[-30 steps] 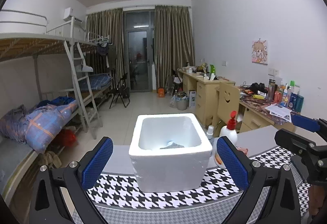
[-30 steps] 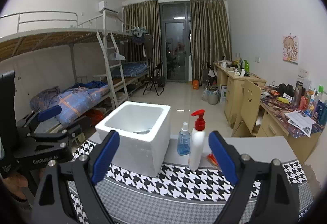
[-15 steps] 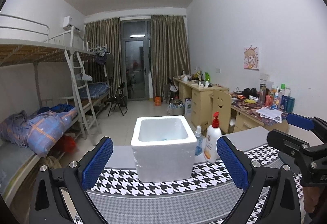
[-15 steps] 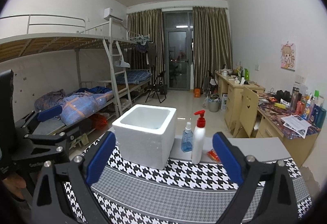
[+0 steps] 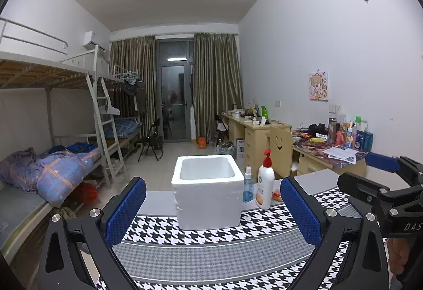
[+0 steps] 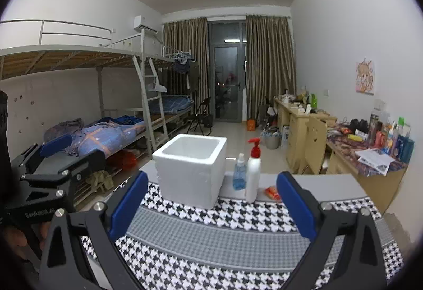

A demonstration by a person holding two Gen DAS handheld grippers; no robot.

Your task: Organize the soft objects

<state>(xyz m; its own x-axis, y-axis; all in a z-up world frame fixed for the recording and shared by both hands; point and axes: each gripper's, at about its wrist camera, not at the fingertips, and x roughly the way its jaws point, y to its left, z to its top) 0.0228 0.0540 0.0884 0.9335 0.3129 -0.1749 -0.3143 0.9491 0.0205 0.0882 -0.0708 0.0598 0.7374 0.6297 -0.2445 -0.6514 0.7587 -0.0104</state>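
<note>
Foam box: white square styrofoam box (image 5: 207, 200), open-topped, stands on the black-and-white houndstooth mat (image 5: 211, 234) toward the table's far edge; its inside cannot be seen.
Bottles: white pump bottle with red head (image 5: 265, 184) and small blue spray bottle (image 5: 247, 188), just right of the box.
Left gripper (image 5: 212, 210): blue pads spread wide, nothing between them.
Right gripper (image 6: 210, 206): jaws have just been opening, now wide apart, empty.

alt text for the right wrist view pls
The open, empty right gripper faces a white foam box on a houndstooth cloth, with a blue spray bottle and a red-pump bottle right of it. Dorm room behind.
</note>
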